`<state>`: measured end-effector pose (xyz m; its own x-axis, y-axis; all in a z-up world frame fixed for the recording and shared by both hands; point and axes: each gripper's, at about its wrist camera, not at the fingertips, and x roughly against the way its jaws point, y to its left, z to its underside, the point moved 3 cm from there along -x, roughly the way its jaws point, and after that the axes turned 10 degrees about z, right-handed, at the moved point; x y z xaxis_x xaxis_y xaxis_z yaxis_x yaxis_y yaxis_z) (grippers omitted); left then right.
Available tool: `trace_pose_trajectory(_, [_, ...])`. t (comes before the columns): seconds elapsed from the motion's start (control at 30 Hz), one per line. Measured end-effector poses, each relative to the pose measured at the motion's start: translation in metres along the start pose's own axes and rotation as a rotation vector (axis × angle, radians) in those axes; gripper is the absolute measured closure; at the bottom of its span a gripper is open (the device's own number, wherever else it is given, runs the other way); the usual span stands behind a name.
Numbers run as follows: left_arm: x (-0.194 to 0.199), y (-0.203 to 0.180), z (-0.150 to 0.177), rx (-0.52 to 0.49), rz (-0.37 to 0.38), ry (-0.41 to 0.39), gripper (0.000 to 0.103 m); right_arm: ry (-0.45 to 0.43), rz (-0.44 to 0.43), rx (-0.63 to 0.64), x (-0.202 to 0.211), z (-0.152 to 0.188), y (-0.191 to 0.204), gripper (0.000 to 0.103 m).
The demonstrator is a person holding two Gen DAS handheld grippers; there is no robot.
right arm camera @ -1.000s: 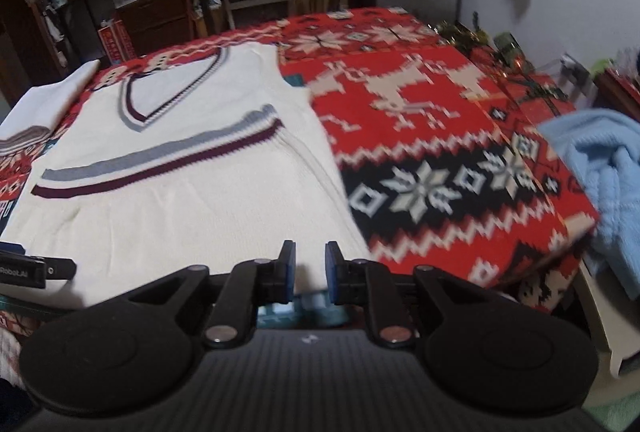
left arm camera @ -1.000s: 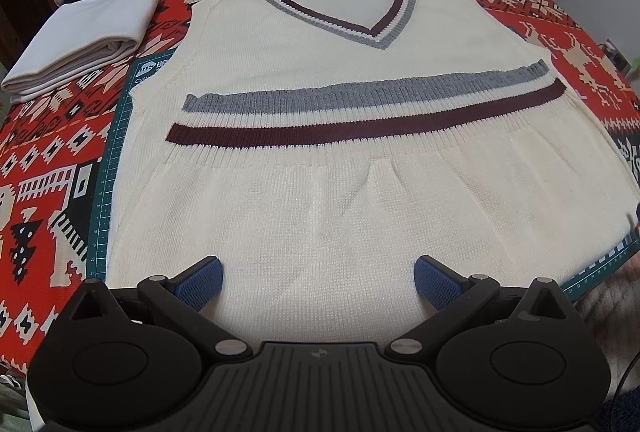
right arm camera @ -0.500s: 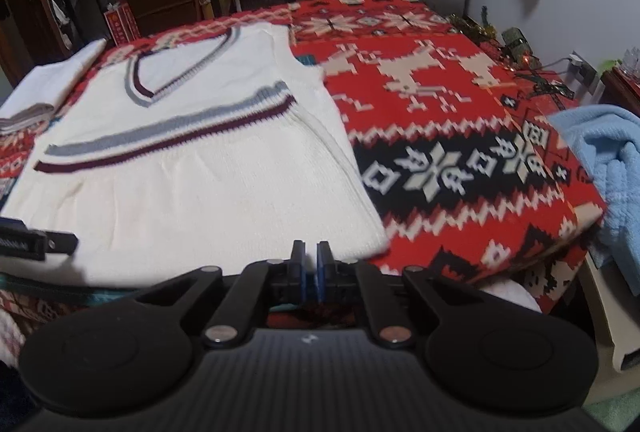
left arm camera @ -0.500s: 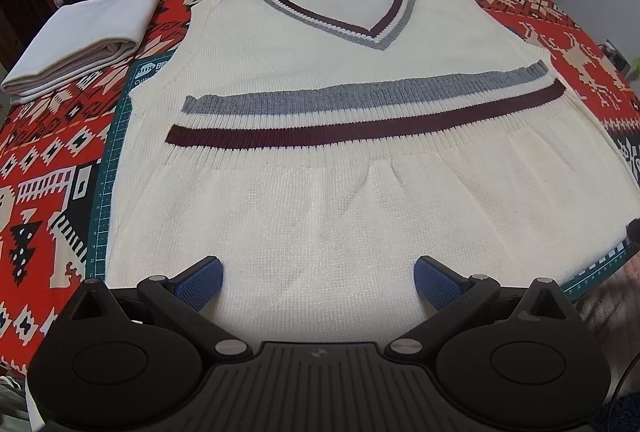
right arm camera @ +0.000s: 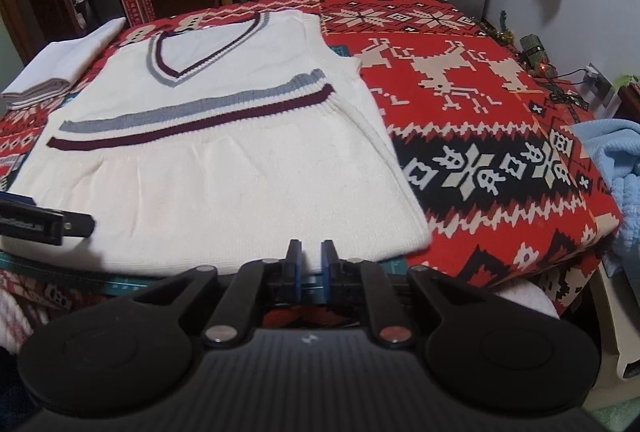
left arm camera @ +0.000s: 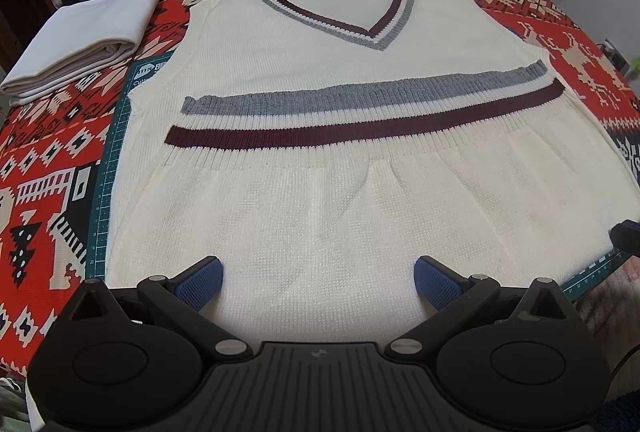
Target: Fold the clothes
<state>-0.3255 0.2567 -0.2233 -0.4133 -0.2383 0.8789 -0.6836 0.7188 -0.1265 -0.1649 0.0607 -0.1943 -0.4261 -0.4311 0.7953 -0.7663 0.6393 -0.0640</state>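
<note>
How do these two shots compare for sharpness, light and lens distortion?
Left wrist view: sharp, the knit of the cream vest clear, evenly lit; fisheye bows the blanket edges. Right wrist view: softer, slightly blurred, the vest's near edge smeared by the right tongs; light blue towel stretched at the rim.

Left tongs (left arm camera: 318,278) level, pointing forward, jaws spread wide. Right tongs (right arm camera: 310,264) level and low, jaws nearly closed with a narrow gap, nothing between them.
</note>
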Motion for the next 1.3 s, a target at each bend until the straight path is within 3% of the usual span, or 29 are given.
trace_pose_trajectory(0.2, [0.0,0.0,0.001,-0.004,0.001,-0.006,0.0,-0.021,-0.061,0.041,-0.001,-0.014,0.026,0.089])
trace_pose_trajectory(0.5, [0.0,0.0,0.002,-0.008,0.002,-0.015,0.0,0.001,-0.077,0.077,0.006,0.008,0.03,0.089])
trace_pose_trajectory(0.77, [0.0,0.0,0.003,-0.012,0.004,-0.02,0.0,-0.041,-0.125,0.136,0.005,-0.012,0.064,0.093])
trace_pose_trajectory(1.03, [0.0,0.0,0.003,-0.013,0.004,-0.025,0.0,-0.007,-0.14,0.153,0.008,0.008,0.061,0.095])
trace_pose_trajectory(1.3, [0.0,0.0,0.003,-0.016,0.005,-0.03,0.0,-0.033,-0.186,0.181,0.01,-0.01,0.082,0.094])
